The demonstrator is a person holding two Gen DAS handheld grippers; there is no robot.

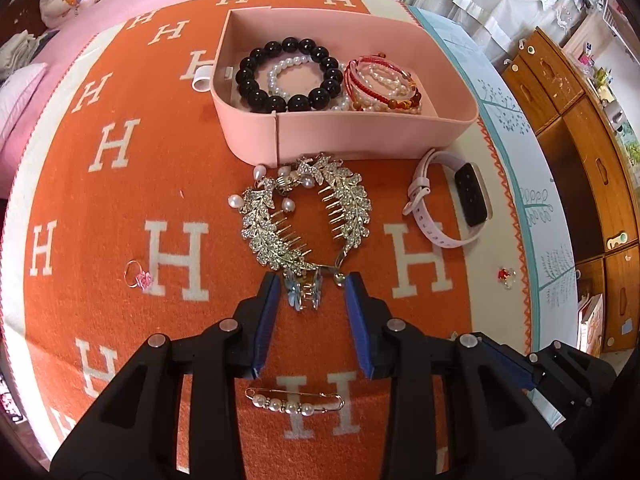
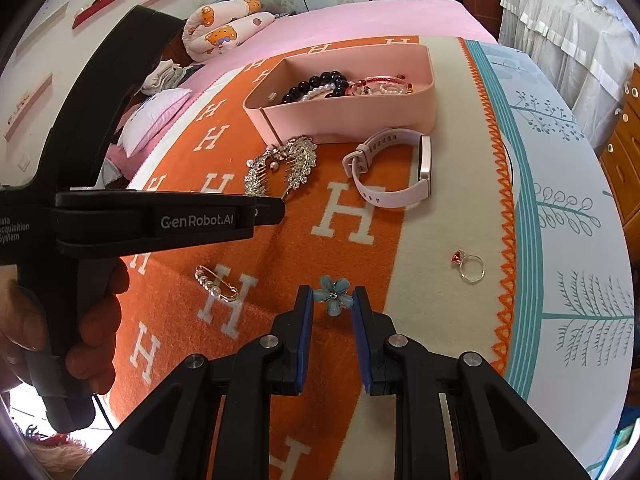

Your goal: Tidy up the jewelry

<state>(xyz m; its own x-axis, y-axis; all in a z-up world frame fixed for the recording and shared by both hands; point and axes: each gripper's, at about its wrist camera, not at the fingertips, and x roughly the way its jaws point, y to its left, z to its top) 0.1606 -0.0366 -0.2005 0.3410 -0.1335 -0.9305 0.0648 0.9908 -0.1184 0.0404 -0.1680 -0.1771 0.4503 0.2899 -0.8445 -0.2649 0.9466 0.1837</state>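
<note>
My left gripper (image 1: 312,282) points down at the orange blanket with its jaws open. A small blue butterfly clip (image 1: 303,294) lies between its fingertips, clear of both pads, just below the end of a rhinestone leaf hair comb (image 1: 280,220). My right gripper (image 2: 332,291) is shut on a blue flower clip (image 2: 333,295) whose petals touch both blue pads. The pink box (image 1: 360,132) at the far side holds a black bead bracelet (image 1: 280,76), a pearl bracelet and red string bracelets (image 1: 380,84). In the right wrist view the left gripper (image 2: 280,208) sits by the comb (image 2: 288,164).
A pale pink watch (image 1: 444,200) lies right of the comb. A pearl pin (image 1: 296,400), a pink-stone ring (image 1: 138,278) and a red-stone ring (image 2: 468,266) lie loose on the blanket (image 1: 120,200). A hand (image 2: 92,320) holds the left gripper's handle. Wooden cabinets (image 1: 580,140) stand beyond the bed's edge.
</note>
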